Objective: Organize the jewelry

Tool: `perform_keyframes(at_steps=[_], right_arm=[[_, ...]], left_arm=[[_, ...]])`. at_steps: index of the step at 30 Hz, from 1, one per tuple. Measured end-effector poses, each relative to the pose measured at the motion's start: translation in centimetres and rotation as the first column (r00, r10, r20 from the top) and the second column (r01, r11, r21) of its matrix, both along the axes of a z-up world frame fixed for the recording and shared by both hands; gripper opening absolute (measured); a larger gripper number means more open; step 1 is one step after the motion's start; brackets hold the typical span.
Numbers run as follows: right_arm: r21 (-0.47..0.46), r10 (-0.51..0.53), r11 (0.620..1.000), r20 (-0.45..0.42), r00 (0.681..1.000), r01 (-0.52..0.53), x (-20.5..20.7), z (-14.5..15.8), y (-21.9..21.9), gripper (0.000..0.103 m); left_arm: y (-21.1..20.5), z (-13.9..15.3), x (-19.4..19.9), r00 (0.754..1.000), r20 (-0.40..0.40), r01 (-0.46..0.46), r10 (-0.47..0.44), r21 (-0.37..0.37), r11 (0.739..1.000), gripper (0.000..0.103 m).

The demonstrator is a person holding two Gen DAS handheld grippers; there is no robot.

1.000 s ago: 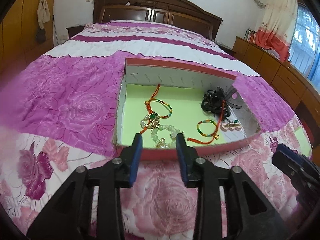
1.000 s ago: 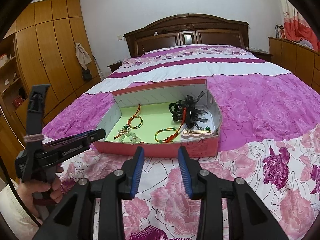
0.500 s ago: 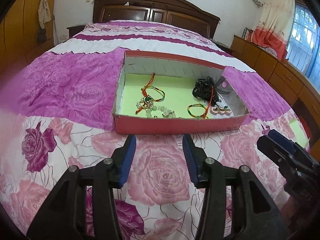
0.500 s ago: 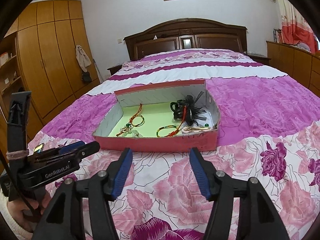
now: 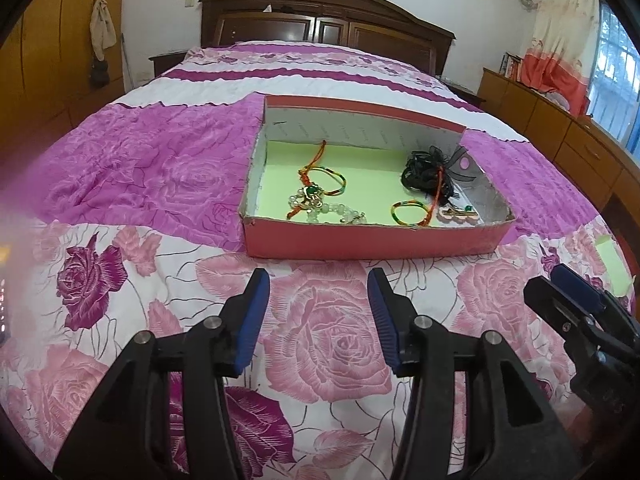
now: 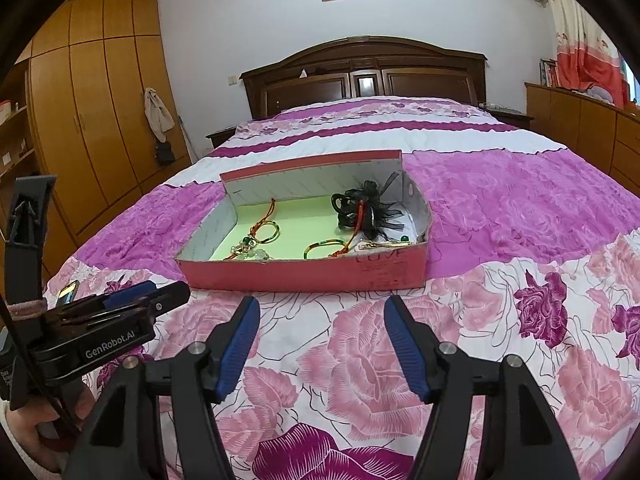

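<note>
A shallow red cardboard box (image 5: 372,244) (image 6: 304,276) with a pale green floor lies on the bed. Inside it are a red-green cord bracelet with a green pendant (image 5: 320,178), a pale bead bracelet (image 5: 328,212), a multicolour cord loop (image 5: 408,212), a black bow hair tie (image 5: 428,168) and a small gold clip (image 5: 458,213). My left gripper (image 5: 318,280) hovers over the bedspread just short of the box's front wall. Its jaws are opening and nothing is between them. My right gripper (image 6: 323,304) stands beside it, jaws also opening and empty.
The pink and purple rose bedspread (image 5: 328,344) spreads all around the box. A dark wooden headboard (image 6: 364,76) is at the far end, a wardrobe (image 6: 92,120) at the left, low cabinets (image 5: 560,136) at the right. A green paper sheet (image 5: 612,264) lies at the right.
My left gripper has drawn back from the box's front edge toward the foot of the bed. Both grippers' jaws have spread wider, the right by more.
</note>
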State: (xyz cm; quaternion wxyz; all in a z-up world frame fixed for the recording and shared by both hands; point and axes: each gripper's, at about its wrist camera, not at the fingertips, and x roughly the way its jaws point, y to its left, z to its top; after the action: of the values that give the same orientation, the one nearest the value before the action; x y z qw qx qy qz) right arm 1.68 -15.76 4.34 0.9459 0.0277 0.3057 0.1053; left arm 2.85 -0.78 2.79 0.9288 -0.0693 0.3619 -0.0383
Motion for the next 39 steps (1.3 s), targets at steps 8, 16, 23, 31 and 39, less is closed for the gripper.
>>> perform_keyframes(at_steps=[8, 16, 23, 31, 39], right_arm=[[0.000, -0.001, 1.000, -0.002, 1.000, 0.001, 0.03, -0.04, 0.03, 0.067], [0.001, -0.001, 1.000, -0.003, 1.000, 0.001, 0.04, -0.09, 0.05, 0.067], [0.000, 0.000, 1.000, -0.004, 1.000, 0.000, 0.05, -0.10, 0.03, 0.067], [0.001, 0.000, 1.000, -0.004, 1.000, 0.000, 0.07, -0.07, 0.02, 0.067], [0.001, -0.001, 1.000, -0.004, 1.000, 0.001, 0.08, -0.07, 0.02, 0.067]], left_arm=[[-0.03, -0.04, -0.04, 1.000, 0.003, -0.005, 0.005, 0.015, 1.000, 0.043], [-0.03, -0.08, -0.03, 1.000, 0.001, -0.006, 0.006, 0.017, 1.000, 0.043], [0.04, -0.09, -0.01, 1.000, -0.001, -0.008, 0.009, 0.020, 1.000, 0.043], [0.14, -0.10, 0.05, 1.000, -0.001, -0.009, 0.009, 0.022, 1.000, 0.043], [0.13, -0.07, 0.05, 1.000, 0.000, -0.010, 0.010, 0.024, 1.000, 0.043]])
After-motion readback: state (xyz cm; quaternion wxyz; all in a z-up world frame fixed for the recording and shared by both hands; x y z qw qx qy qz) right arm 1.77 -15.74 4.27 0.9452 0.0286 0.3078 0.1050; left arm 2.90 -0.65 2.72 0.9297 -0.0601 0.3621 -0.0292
